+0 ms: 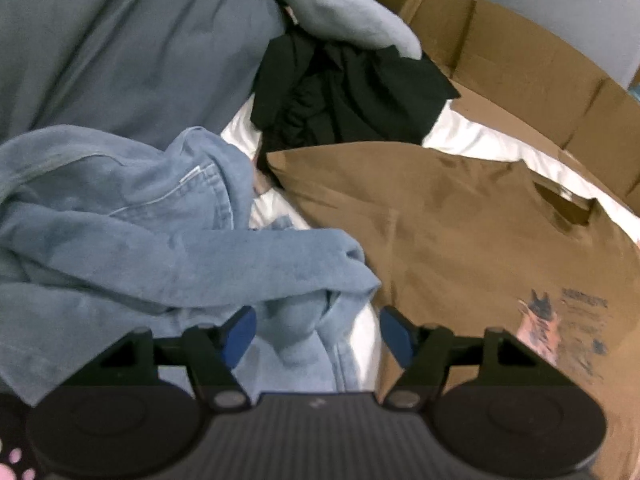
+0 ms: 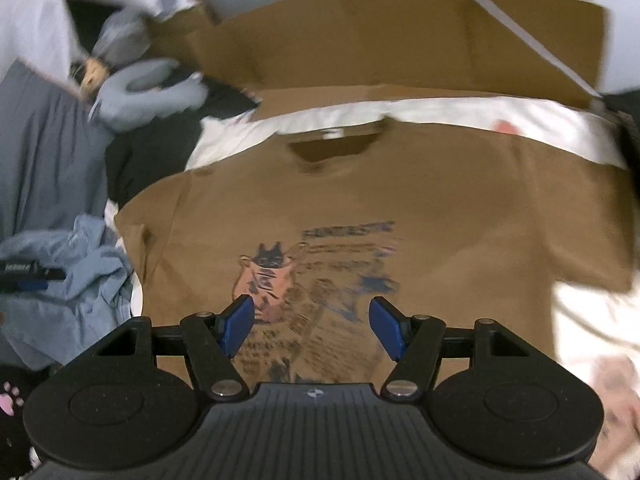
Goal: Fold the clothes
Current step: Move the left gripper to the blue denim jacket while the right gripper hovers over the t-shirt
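The left gripper was seen with its blue-padded jaws spread apart and nothing pinched between them; it was pointed down at the left edge of the brown T-shirt, where crumpled light-blue denim clothing was heaped just beside the shirt. The right gripper was likewise held spread and empty, poised over the printed cat graphic on the chest of the brown T-shirt.

The shirt was laid flat, front side up, on a white sheet, with its neck opening turned toward the far edge. Beyond the collar, flattened cardboard was propped up behind the sheet. A black garment was bunched just past the shirt's left shoulder, touching its edge in the left wrist view. A grey-blue plush toy was lying beyond that black garment, and a large grey-blue cloth was spread further to the shirt's left. Both views were somewhat blurred.
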Motion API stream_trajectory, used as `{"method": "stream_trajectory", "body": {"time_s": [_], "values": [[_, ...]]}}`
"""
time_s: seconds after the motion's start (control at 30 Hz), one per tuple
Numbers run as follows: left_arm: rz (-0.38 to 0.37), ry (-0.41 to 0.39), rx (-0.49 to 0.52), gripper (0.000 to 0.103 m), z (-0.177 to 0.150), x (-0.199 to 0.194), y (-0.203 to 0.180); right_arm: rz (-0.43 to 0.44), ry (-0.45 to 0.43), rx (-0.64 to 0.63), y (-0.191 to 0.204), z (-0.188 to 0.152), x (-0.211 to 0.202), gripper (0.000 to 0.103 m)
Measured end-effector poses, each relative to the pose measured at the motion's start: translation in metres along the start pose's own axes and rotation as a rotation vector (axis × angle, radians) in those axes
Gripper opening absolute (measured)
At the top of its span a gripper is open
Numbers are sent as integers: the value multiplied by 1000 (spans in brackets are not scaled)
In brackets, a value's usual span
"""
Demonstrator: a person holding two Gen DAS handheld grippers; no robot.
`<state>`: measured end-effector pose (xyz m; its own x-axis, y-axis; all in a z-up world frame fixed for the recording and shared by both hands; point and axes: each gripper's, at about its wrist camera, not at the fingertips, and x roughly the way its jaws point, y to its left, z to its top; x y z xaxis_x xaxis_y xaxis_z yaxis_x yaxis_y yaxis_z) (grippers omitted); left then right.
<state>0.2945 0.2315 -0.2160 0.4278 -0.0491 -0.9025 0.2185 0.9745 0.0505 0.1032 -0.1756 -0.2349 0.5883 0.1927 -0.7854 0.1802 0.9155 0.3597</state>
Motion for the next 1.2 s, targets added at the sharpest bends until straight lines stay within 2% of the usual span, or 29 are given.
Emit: {"method": "stream_trajectory", "body": {"time_s": [0.07, 0.13, 0.43, 0.53, 0.6, 0.73, 0.87, 1.07, 1.2], "values": [[25, -40, -12, 71, -5, 8, 0, 30, 21, -12, 11, 1, 26, 70], [18, -79, -22, 71, -11, 9, 3, 73, 36, -28, 27, -1, 46, 70], [-31, -142, -81, 72, -46, 17, 36, 219, 59, -208, 118, -21, 123, 70], [-13, -123, -104, 72, -45, 30, 42, 221, 77, -217, 139, -25, 137, 70], [-33, -141, -114, 74, -43, 35, 43, 235, 90, -214, 150, -27, 145, 70], [-11, -187, -152, 77, -44, 38, 44, 277, 89, -237, 172, -31, 158, 70], [-47, -225, -186, 77, -42, 36, 51, 314, 79, -275, 196, -31, 172, 67], [-114, -189, -155, 77, -34, 41, 40, 337, 74, -276, 212, -30, 184, 66], [-112, -141, -178, 77, -31, 61, 23, 332, 74, -263, 209, -33, 185, 66]]}}
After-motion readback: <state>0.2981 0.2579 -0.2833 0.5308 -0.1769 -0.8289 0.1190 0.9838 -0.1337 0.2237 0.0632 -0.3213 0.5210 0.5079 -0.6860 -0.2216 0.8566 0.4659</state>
